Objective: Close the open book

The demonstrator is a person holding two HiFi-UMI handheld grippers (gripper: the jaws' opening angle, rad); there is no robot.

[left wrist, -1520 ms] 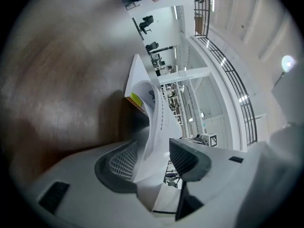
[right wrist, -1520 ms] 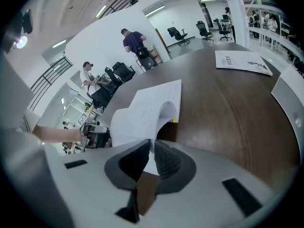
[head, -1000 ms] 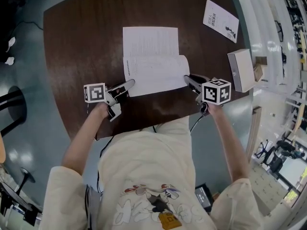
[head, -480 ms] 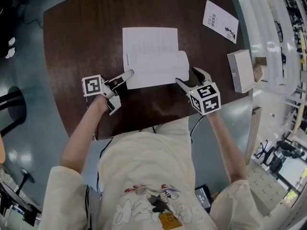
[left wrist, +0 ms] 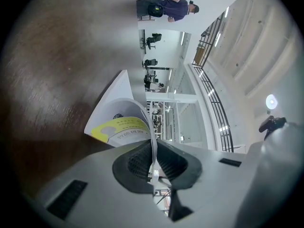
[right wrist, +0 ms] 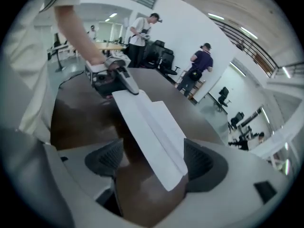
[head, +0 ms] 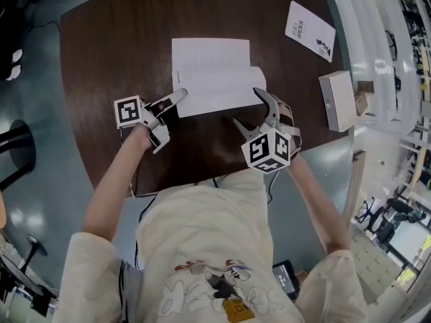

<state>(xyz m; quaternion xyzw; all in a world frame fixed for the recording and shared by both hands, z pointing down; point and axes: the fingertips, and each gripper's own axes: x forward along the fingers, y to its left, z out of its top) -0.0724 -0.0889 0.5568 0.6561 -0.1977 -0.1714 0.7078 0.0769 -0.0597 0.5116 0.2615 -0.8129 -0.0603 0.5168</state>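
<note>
The open book (head: 212,73) lies white-paged in the middle of the brown table (head: 114,52). My left gripper (head: 176,98) is shut on the near left edge of the book; in the left gripper view the pads (left wrist: 142,160) pinch a thin curled cover with a yellow label (left wrist: 118,127). My right gripper (head: 248,108) is by the book's near right corner and its jaws have just been opening. They stand wide apart. The book's corner (right wrist: 152,127) lies between them, untouched by either pad. The left gripper (right wrist: 126,82) shows at the book's far end in that view.
A thin booklet (head: 309,29) lies at the table's far right. A white box (head: 340,98) stands at the right edge. The table's near edge runs just below both grippers. People stand in the room behind (right wrist: 199,70).
The right gripper let go of the book's right edge, opened wide, rolled over and drew back toward the person. The left gripper moved slightly away with the near edge, and the near half now looks shorter.
</note>
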